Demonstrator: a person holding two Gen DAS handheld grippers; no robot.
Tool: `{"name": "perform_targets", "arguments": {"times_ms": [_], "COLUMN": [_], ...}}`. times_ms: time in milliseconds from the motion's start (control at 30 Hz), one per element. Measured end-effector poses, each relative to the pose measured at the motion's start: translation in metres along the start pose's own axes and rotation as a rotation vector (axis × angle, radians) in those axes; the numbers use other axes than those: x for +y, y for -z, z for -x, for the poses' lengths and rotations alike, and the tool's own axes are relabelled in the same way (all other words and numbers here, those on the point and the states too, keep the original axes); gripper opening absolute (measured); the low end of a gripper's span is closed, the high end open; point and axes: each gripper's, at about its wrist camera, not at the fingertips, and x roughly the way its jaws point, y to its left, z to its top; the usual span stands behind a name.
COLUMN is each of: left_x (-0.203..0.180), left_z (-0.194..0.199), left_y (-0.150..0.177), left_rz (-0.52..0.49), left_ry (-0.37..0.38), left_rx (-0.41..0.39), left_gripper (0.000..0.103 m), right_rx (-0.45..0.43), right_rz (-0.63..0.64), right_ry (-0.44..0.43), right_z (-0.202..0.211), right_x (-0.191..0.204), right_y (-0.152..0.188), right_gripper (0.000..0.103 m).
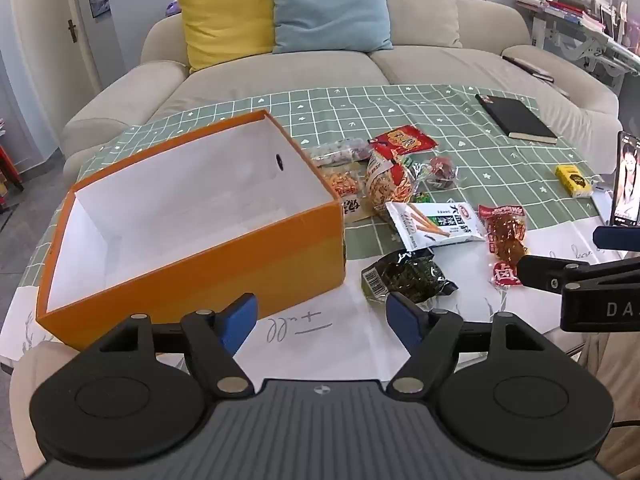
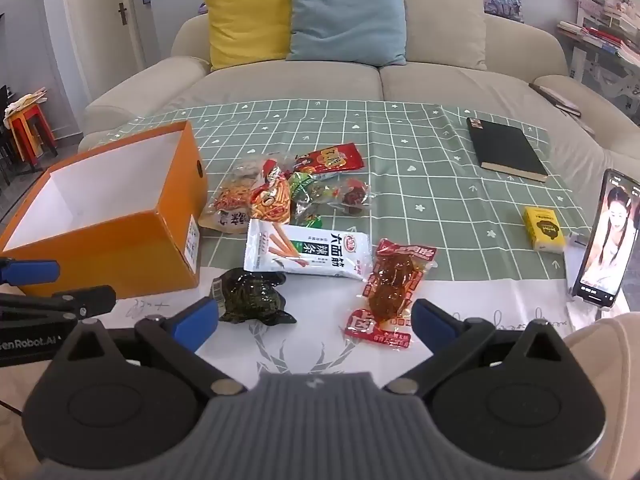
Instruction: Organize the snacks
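1. Behind the counter [image 2: 400,292] stands a beige sofa [image 2: 360,80] with a yellow cushion [image 2: 248,20] and a blue cushion [image 2: 348,16]; a green checked cloth [image 2: 400,152] covers most of the counter, with a white strip along the near edge.
2. An open orange box [image 1: 224,256] with a white inside sits on the left part of the counter, and nothing shows inside it.
3. Snack packets lie loose just right of the box: a red packet [image 2: 332,158] farthest back, an orange-and-red bag [image 2: 272,200] in the heap beside the box, a white packet with green print [image 2: 308,254] in front of the heap, a dark green packet [image 2: 252,298] near the white strip, and a clear red-edged packet of brown pieces [image 2: 392,288] to its right.
4. Farther right lie a black notebook [image 2: 508,148], a small yellow carton [image 2: 544,230] and a phone [image 2: 604,240] propped upright with its screen lit.
5. Left tongs [image 1: 322,316] hang over the near white strip, their blue-tipped jaws wide apart with nothing between them, close to the box's front corner and the dark green packet.
6. Right tongs [image 2: 314,322] tilt down over the near edge, jaws spread wide and empty, with the dark green packet and the brown-piece packet lying just ahead of the tips.
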Motion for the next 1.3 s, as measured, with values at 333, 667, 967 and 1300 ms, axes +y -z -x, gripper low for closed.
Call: {"name": "perform_targets", "arguments": {"times_ms": [333, 667, 967, 1300], "left_x": [0.014, 0.003, 0.003, 0.007], "left_z": [-0.012, -0.007, -0.008, -0.009], "left_y": [0.015, 0.006, 0.006, 0.011], "left_rz": [0.015, 0.005, 0.004, 0.008], "left_ry": [0.010, -0.017, -0.018, -0.020], "left_rx": [-0.002, 0.023, 0.026, 0.032], "left_gripper": [0.087, 0.087, 0.087, 0.087], "right_rx": [0.005, 0.009, 0.012, 0.016], "right_rz": [0.045, 0.045, 0.046, 0.047], "right_ry": [0.005, 0.005, 0.006, 0.006], "right_z": [-0.001, -0.002, -0.003, -0.004], "right_x": [0.006, 0.007, 0.007, 0.007], "right_y": [-0.002, 0.000, 0.000, 0.001], "right_gripper": [0.099, 0.099, 0.099, 0.099]}}
